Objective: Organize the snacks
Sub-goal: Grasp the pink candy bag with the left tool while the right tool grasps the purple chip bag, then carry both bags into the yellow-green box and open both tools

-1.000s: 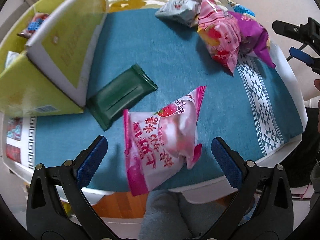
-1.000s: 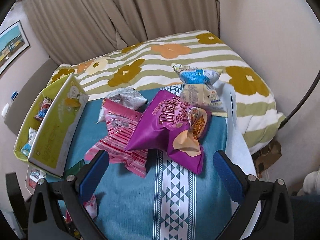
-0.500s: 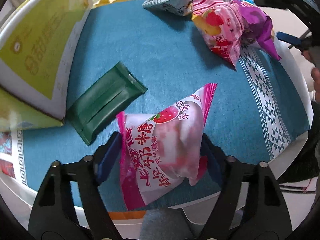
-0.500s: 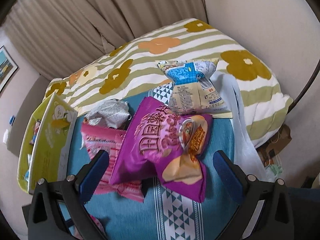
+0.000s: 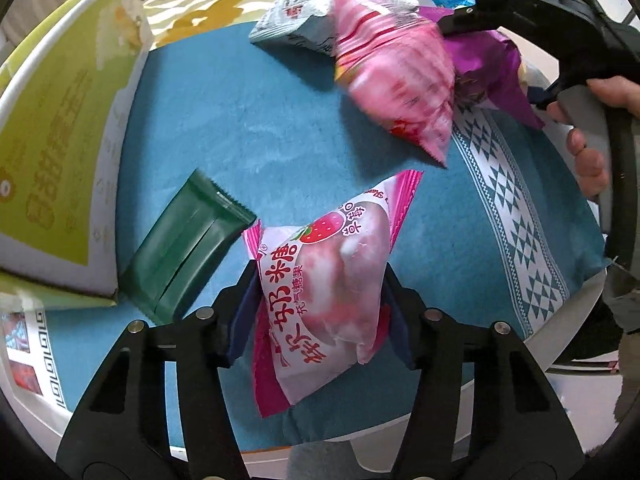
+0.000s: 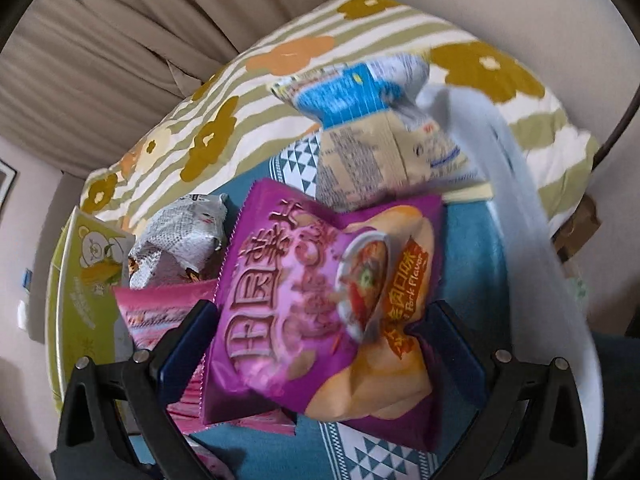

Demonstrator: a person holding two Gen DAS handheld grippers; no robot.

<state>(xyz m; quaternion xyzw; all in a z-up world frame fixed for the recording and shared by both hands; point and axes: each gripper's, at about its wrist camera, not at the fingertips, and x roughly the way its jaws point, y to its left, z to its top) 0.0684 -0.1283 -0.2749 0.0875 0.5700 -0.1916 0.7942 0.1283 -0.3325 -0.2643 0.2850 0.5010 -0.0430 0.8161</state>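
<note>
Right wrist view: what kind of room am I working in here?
Probably a bedroom at home: a flowered striped quilt behind the small table, drawn curtains, and a framed picture on the wall.

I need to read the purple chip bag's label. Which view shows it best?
The right wrist view: the purple chip bag fills the frame face-on between the right gripper's fingers. The left wrist view shows only a purple edge behind the pink bag.

Teal patterned cloth (image 5: 256, 128); floral striped bedding (image 6: 248, 92); beige curtain (image 6: 132, 36).
</note>
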